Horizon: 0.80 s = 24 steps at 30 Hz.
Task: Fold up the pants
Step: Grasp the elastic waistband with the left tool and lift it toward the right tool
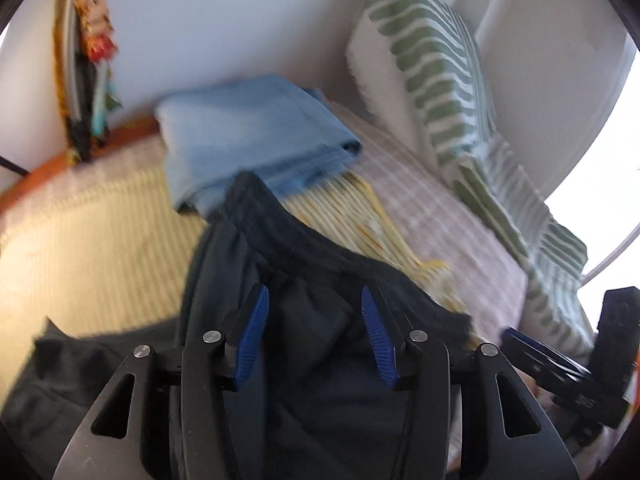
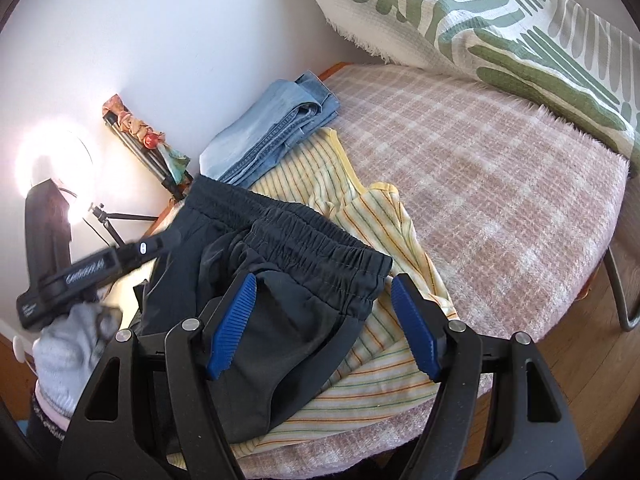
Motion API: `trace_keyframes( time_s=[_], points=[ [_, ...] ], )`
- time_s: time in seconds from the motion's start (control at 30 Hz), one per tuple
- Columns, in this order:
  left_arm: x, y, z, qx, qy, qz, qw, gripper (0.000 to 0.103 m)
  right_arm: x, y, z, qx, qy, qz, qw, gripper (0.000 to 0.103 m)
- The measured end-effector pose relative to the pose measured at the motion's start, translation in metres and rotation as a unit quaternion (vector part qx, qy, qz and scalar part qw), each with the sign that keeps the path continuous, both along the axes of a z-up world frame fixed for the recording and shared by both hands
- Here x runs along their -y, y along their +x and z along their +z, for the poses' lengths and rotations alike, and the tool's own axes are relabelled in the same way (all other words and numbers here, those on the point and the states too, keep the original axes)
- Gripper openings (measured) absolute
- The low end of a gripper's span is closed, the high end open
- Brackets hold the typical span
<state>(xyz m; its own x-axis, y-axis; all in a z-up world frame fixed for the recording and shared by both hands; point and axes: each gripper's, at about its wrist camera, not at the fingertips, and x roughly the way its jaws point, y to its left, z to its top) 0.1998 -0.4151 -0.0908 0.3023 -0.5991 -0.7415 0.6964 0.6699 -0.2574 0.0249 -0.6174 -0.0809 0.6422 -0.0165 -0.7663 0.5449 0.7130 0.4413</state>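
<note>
Dark navy pants point(image 2: 280, 272) with an elastic waistband lie crumpled on a yellow striped garment point(image 2: 384, 356) on the bed; they also fill the lower left wrist view point(image 1: 312, 320). My left gripper point(image 1: 314, 296) is open, its blue pads just above the pants below the waistband. My right gripper point(image 2: 322, 284) is open over the waistband's right corner, nothing between the pads. The left gripper also shows at the left edge of the right wrist view point(image 2: 160, 244), and the right gripper at the right edge of the left wrist view point(image 1: 516, 338).
Folded light blue jeans point(image 2: 272, 128) lie by the wall behind the pants. A pink checked blanket point(image 2: 500, 176) covers the bed. A green and white patterned pillow point(image 2: 500, 28) lies at the back right. A ring light point(image 2: 56, 168) and a tripod point(image 2: 116, 220) stand at left.
</note>
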Motion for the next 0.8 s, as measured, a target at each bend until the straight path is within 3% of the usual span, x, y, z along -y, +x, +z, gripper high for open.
trace_keyframes(
  time_s=[0.03,0.1,0.13,0.23,0.43,0.47,0.5,0.53,0.57,0.7,0.8],
  points=[
    [0.001,0.008,0.001,0.005,0.003,0.004,1.0000,0.050,0.000,0.000,0.000,0.000,0.001,0.002,1.000,0.073],
    [0.002,0.021,-0.001,-0.001,0.017,0.009,0.9998,0.073,-0.003,0.002,-0.001,-0.001,0.001,0.009,1.000,0.073],
    [0.004,0.028,-0.004,-0.011,0.024,0.007,0.9996,0.075,-0.004,0.003,-0.001,-0.002,0.000,0.012,1.000,0.073],
    [0.008,0.051,-0.014,-0.019,0.052,0.021,0.9982,0.076,-0.006,0.005,0.000,-0.001,-0.002,0.017,1.000,0.073],
    [0.007,0.074,-0.051,-0.084,0.076,0.030,0.9931,0.075,-0.006,0.007,-0.001,0.006,0.009,0.016,1.000,0.073],
    [0.005,0.075,-0.055,-0.093,0.068,0.030,0.9929,0.071,-0.006,0.007,-0.001,0.008,0.011,0.017,1.000,0.073],
    [0.003,0.075,-0.058,-0.100,0.057,0.034,0.9927,0.052,-0.006,0.008,0.000,0.009,0.013,0.017,1.000,0.073],
    [0.002,0.076,-0.061,-0.105,0.047,0.040,0.9926,0.033,-0.006,0.008,0.000,0.010,0.013,0.016,1.000,0.073],
    [0.002,0.076,-0.064,-0.108,0.046,0.042,0.9922,0.000,-0.006,0.008,0.000,0.011,0.013,0.015,1.000,0.073],
    [0.002,0.064,-0.054,-0.092,0.023,0.035,0.9949,0.002,-0.003,0.006,0.000,0.013,0.014,0.008,1.000,0.073],
    [0.002,0.046,-0.030,-0.091,-0.019,0.014,0.9956,0.002,0.001,0.002,0.002,0.014,0.009,-0.002,1.000,0.073]
  ],
)
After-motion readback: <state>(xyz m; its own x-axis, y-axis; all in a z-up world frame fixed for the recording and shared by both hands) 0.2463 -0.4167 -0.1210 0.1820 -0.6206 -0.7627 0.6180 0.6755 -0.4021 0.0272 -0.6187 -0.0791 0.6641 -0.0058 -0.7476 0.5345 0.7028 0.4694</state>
